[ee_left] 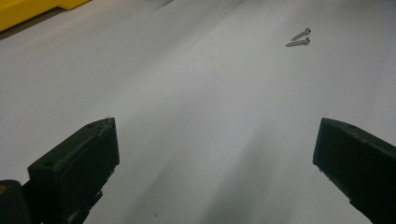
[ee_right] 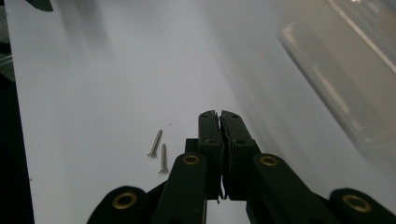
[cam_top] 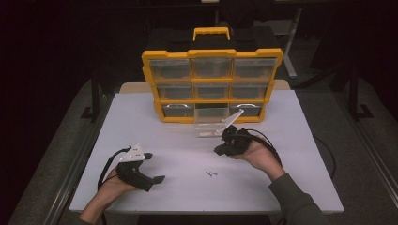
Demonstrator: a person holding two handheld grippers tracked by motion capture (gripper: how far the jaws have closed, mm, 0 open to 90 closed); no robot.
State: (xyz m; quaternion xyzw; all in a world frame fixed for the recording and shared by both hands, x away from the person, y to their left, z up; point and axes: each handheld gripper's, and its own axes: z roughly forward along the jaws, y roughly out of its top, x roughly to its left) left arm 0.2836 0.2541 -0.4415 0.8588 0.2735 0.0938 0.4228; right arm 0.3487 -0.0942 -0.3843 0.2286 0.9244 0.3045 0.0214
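Black tools, olive sleeve

no readable text, label, brand, number or sign anywhere, none on the yellow organizer case at 12 o'clock, none on its clear drawers, none on the white table

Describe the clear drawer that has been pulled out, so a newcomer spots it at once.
Start at the yellow nine-drawer plastic organiser standing at the white table's far edge. Just before its bottom middle slot lies a clear plastic drawer. Its neighbours sit in their slots; it alone rests on the table.
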